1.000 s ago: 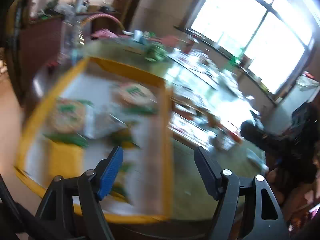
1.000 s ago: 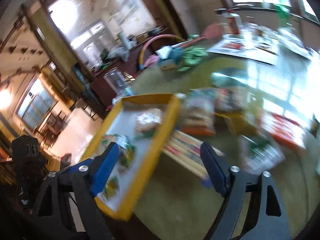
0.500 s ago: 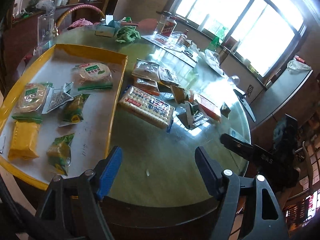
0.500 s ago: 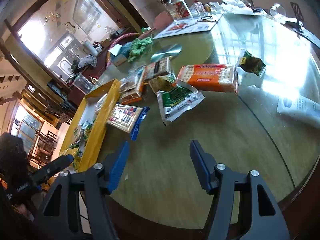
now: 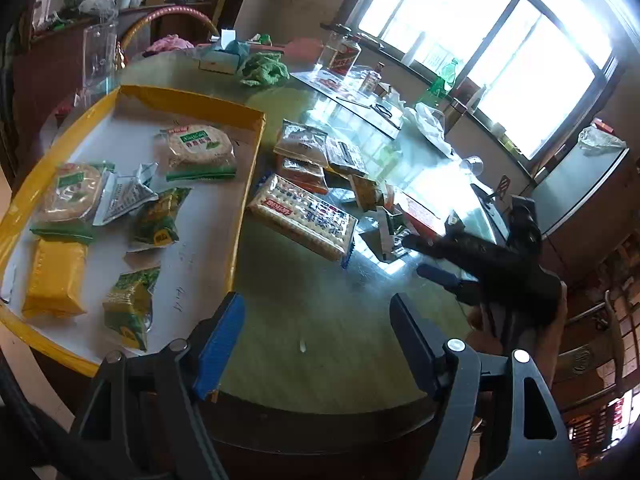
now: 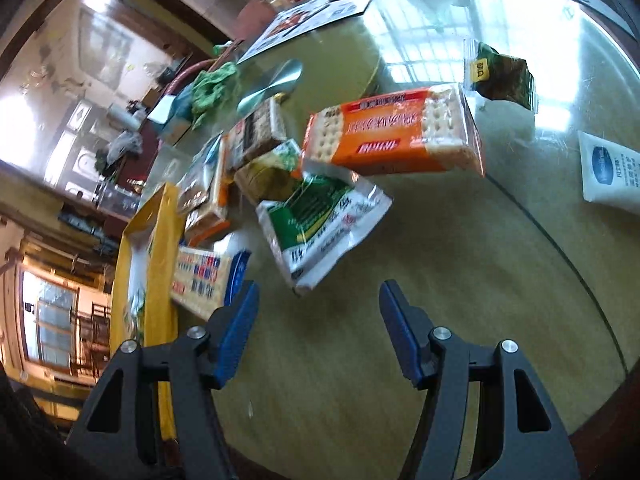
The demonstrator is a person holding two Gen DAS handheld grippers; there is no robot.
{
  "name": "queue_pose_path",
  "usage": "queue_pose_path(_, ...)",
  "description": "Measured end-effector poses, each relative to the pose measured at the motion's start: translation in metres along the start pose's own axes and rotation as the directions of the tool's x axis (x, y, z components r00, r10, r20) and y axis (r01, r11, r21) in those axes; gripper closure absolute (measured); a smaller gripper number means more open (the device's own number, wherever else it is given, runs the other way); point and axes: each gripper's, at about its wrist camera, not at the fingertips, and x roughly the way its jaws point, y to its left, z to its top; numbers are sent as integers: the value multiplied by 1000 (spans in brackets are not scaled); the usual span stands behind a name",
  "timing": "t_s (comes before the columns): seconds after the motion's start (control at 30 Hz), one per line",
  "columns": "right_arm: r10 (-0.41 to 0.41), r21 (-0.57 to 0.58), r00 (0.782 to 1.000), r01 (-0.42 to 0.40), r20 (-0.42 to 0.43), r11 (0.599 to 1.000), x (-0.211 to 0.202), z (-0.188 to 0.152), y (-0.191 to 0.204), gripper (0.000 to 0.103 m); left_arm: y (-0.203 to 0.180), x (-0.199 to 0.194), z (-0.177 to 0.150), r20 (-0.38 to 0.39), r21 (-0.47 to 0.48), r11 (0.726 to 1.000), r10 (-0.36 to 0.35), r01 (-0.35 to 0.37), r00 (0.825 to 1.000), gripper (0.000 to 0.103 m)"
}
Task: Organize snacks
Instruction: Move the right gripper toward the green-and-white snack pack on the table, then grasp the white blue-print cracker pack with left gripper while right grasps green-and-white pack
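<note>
The right gripper point(image 6: 316, 328) hangs empty, jaws apart, just short of the green-and-white packet point(image 6: 320, 224), which lies beside the yellow tray point(image 5: 244, 184); square up and take its near edge. The left gripper point(image 5: 316, 344) is likewise spread and empty beside the tray's rim. Bare table lies near; orange crackers point(image 6: 392, 136) crowd beyond.
</note>
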Motion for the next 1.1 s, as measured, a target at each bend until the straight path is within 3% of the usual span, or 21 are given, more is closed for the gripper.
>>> queue_pose_path(0.27,-103,69,994,101,30,992,21,39,12,39,3,1,0,2,3,1000,-8,8,1000,28)
queue_pose_path(0.47,-281,-101,957,288,76,952,39,42,43,39,8,3,0,-8,-13,1000,-11,10,1000,28)
queue_pose_path(0.7,-345,-260,928,370,138,892,22,3,39,42,1,19,2,-44,-13,1000,-8,8,999,28)
queue_pose_path(0.93,-323,-319,938,348,130,882,-10,-18,6,41,-16,47,10,-115,-74,997,-27,18,993,28)
queue_pose_path(1.0,-311,-344,942,336,129,877,-20,-23,-6,41,-16,60,16,-130,-129,992,-14,-3,991,28)
queue_pose_path(1.1,-270,-314,954,298,130,901,-35,-26,-24,41,-15,85,28,-167,-211,975,37,-72,985,28)
